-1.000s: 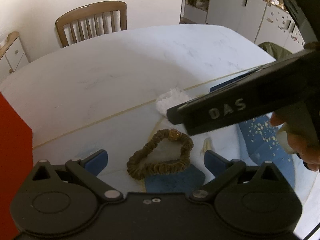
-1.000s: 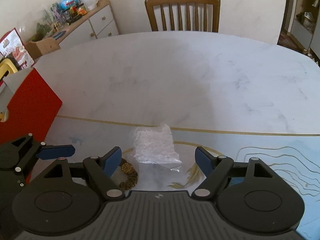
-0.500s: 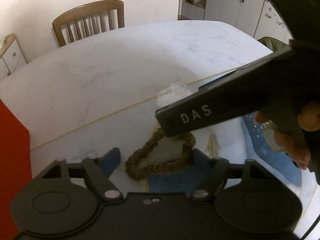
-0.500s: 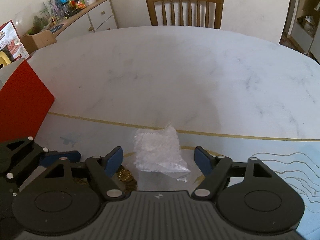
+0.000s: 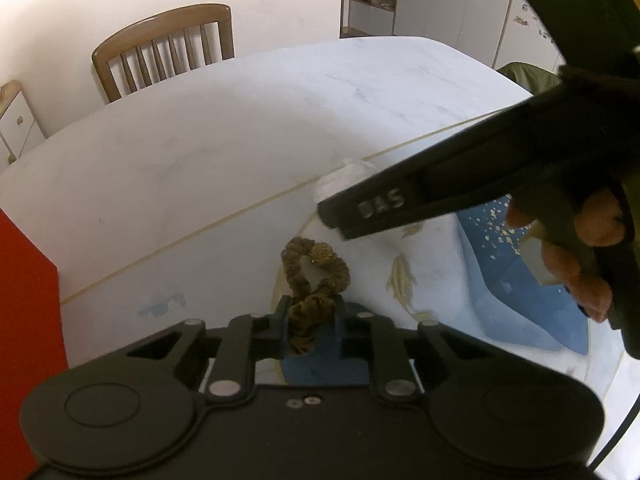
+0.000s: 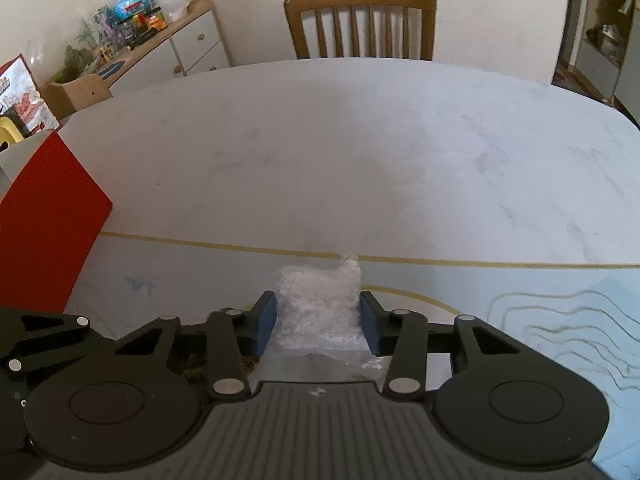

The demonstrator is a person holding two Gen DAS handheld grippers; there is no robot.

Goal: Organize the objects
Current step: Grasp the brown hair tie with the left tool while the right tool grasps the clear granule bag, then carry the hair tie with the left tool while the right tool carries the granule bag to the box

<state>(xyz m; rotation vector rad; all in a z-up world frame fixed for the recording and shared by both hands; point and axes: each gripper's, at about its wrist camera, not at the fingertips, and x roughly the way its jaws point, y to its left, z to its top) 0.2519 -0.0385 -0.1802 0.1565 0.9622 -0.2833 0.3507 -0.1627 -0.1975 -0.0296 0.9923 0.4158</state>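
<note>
Brown, soft and light, the hair tie point(image 5: 314, 280) near the red box point(image 5: 24, 300) is pinched at its near end by the left gripper point(image 5: 310, 320), while the right gripper point(image 6: 318, 320) squeezes the crinkly, slippery plastic bag point(image 6: 320, 308) just beyond the tie.

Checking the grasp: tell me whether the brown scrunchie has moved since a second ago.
Yes. The brown scrunchie lay flat in an open loop; now it is squeezed narrow and bunched inside the shut left gripper, against the mat's blue patch.

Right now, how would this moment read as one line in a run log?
left gripper: shut on brown scrunchie | right gripper: shut on clear plastic bag | both on table mat | red box: left
</note>
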